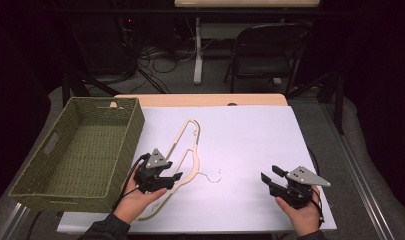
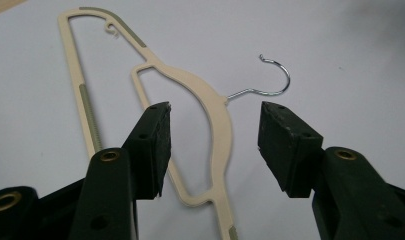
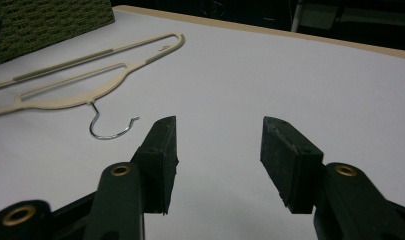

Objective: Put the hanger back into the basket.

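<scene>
A cream hanger [image 1: 182,150] lies flat on the white table [image 1: 260,145], a little left of the middle, with one end pointing to the far side and the other end to the near left. Its metal hook [image 1: 211,176] sticks out to the right and rests on the table surface. The left gripper [image 1: 171,178] is held in the person's left hand [image 1: 135,202] at the near left, directly over the middle part of the hanger. In the left gripper view its jaws stand wide apart, one on each side of the hanger's neck, and they do not press on it; the hook [image 2: 270,80] lies just beyond the jaw at the right of this view. I cannot tell if the jaw tips touch the table. The right gripper [image 1: 270,175] is in the right hand [image 1: 306,217] at the near right, well apart from the hanger. Its jaws are also spread and grasp nothing; in the right gripper view there is only bare table between them, and the hanger [image 3: 80,80] with its hook [image 3: 107,125] lies farther away to the left. A green woven basket [image 1: 40,170] stands on the left edge of the table, near the hanger but not touching it. Behind the table, on the far side, a dark folding chair [image 1: 267,55] stands on the floor.
</scene>
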### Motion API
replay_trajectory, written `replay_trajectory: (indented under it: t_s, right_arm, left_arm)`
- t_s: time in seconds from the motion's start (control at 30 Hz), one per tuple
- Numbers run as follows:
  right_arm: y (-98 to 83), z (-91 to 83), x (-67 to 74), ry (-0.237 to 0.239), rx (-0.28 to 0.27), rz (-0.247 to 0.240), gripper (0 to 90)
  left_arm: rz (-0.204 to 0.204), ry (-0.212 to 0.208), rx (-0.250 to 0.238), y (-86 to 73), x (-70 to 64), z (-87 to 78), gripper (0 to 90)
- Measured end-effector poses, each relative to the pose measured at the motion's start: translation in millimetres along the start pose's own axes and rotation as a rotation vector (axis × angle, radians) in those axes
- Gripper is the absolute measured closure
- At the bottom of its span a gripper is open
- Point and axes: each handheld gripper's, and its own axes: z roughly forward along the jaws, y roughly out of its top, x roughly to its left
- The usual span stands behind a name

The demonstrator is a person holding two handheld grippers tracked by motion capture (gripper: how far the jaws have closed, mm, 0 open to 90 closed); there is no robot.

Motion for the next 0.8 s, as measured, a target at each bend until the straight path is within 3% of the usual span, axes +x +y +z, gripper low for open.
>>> replay_trajectory:
  t_s: [0.17,0.4,0.47,0.53,0.8]
  right_arm:
    - [-0.3,0.6,0.3,0.003,-0.009,0.004,48.7]
    - [-0.2,0.6,0.3,0.002,-0.005,0.002,48.5]
    - [-0.5,0.8,0.2,0.004,-0.003,0.002,48.5]
    - [-0.6,1.0,0.1,0.004,-0.003,0.002,48.4]
    - [-0.9,1.3,0.4,0.007,0.007,0.002,48.2]
  left_arm:
    - [-0.008,-0.042,0.072,12.3,5.8,6.9,47.0]
    - [-0.014,-0.049,0.132,21.5,11.1,10.3,44.0]
    - [-0.017,-0.049,0.158,24.4,12.1,12.6,42.9]
    - [-0.001,-0.054,0.219,29.4,13.3,16.5,42.2]
    - [0.012,-0.051,0.311,35.9,14.5,26.5,40.5]
